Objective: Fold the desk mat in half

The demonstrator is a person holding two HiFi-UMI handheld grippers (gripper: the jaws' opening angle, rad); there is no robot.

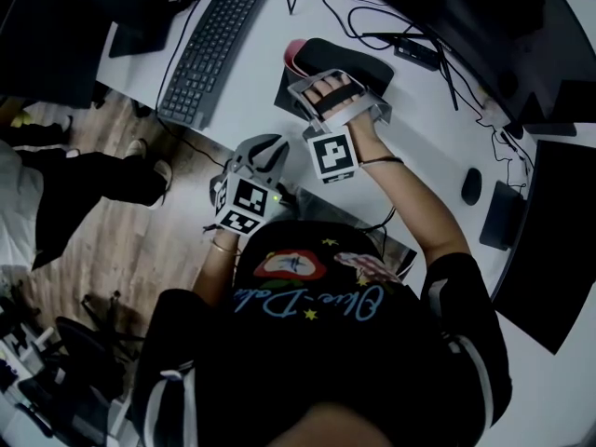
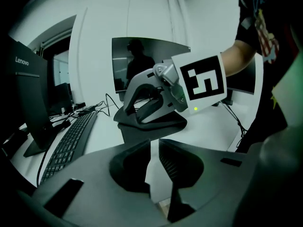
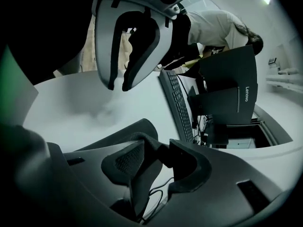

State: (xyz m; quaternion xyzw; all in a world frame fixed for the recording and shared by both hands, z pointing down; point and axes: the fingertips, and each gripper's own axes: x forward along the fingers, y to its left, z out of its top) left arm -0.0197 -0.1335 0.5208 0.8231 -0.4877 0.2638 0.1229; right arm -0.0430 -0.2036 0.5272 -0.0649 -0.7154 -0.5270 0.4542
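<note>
The dark desk mat (image 1: 363,59) lies doubled over on the white desk, with its red underside (image 1: 296,54) showing at the left end. My right gripper (image 1: 326,74) rests on top of it. In the right gripper view its jaws (image 3: 158,157) stand apart around the mat's raised edge (image 3: 142,129), and the pads do not press on it. My left gripper (image 1: 268,145) hangs off the mat near the desk's front edge. Its jaws (image 2: 154,148) show only a thin gap with nothing in it. From there I see the right gripper (image 2: 142,110) on the folded mat (image 2: 156,126).
A black keyboard (image 1: 207,49) lies left of the mat, with monitors (image 2: 23,89) behind it. Cables (image 1: 410,35) run along the back of the desk. A mouse (image 1: 471,186) sits at the right. The desk's front edge (image 1: 200,138) is close to my left gripper.
</note>
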